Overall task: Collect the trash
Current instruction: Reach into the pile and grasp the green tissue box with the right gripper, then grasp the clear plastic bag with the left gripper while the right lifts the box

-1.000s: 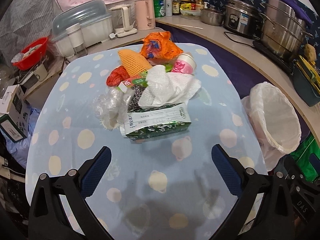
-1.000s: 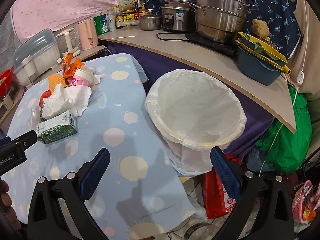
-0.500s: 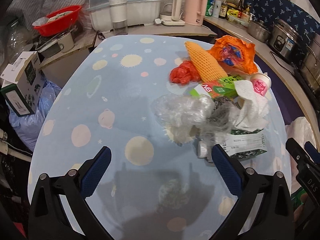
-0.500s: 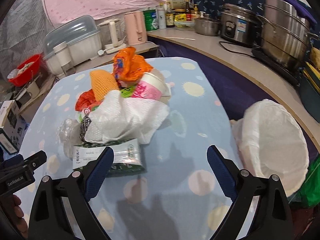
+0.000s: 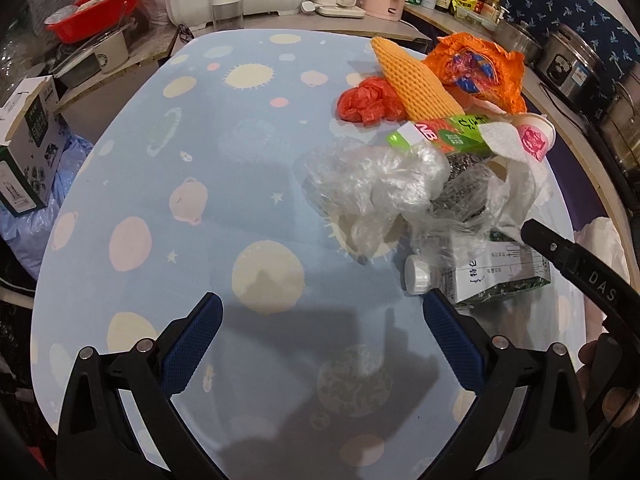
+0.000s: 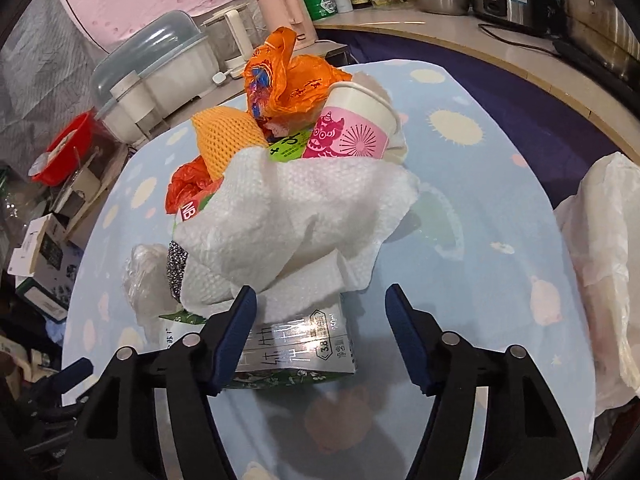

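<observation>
Nearest us, our right claw (image 6: pixel 320 312) stands open, empty, its blue pads straddling the near end of the green-and-white milk carton (image 6: pixel 292 354) lying flat on the blue planet-print bench (image 6: pixel 480 240). Our left claw (image 5: pixel 322 340) is open too, holding nothing, over bare cloth with the carton's white cap just beside its right pad.

Draped over the carton's far end is a crumpled white paper towel (image 6: pixel 288 216). Behind it lie a pink-and-white paper cup (image 6: pixel 356 128), an orange foam fruit net (image 6: pixel 222 136) and a crinkled orange plastic bag (image 6: pixel 288 80). The white-lined trash bin (image 6: pixel 604 264) shows at the bench's right edge.

We judge the carton the next pick. The risk: the towel rests on it, so closing and lifting may drag the towel, tip the cup, or spill loose pieces off the bench. The left pad also sits partly over the towel's edge, so the claw could pinch towel rather than carton.

Only the left view shows the clear crumpled plastic wrap (image 5: pixel 376 184) and the red plastic bag (image 5: pixel 366 100) plainly; only the right view shows the bin well.
</observation>
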The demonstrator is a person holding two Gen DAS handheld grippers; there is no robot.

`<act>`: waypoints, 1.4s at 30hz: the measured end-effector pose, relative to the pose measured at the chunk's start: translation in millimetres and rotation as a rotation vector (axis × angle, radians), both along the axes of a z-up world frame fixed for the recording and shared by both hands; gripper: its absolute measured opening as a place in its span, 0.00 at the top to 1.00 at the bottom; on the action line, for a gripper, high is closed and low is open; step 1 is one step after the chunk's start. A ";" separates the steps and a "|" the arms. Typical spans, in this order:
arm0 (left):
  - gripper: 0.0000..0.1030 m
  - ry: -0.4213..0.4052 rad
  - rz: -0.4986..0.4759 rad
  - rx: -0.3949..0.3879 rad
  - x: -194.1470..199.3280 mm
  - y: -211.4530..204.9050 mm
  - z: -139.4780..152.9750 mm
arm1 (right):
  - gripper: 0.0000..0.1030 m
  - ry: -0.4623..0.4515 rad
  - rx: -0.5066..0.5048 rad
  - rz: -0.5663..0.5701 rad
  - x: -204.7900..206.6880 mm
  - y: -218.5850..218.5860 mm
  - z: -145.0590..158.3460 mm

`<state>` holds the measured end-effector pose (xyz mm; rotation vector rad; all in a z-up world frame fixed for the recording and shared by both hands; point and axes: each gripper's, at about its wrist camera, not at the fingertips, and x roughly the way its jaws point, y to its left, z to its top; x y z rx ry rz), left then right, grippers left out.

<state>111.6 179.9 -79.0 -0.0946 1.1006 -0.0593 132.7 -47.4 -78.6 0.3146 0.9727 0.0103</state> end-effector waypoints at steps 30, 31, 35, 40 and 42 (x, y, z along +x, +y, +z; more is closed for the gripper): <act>0.07 -0.016 0.052 -0.056 22.3 20.2 7.4 | 0.22 0.047 0.004 0.277 -28.2 43.1 -1.0; 0.07 -0.017 0.058 -0.067 26.2 21.1 9.3 | 0.22 0.045 -0.005 0.285 -29.9 45.2 -0.3; 0.07 -0.038 0.069 -0.092 47.9 16.4 16.0 | 0.21 0.060 -0.021 0.323 -37.3 52.8 0.6; 0.07 0.017 0.040 -0.118 83.1 3.4 1.0 | 0.24 0.097 -0.049 0.380 -45.6 63.2 -4.2; 0.20 0.043 0.019 -0.097 90.4 -1.4 -8.4 | 0.28 0.111 -0.057 0.402 -49.5 68.6 -7.7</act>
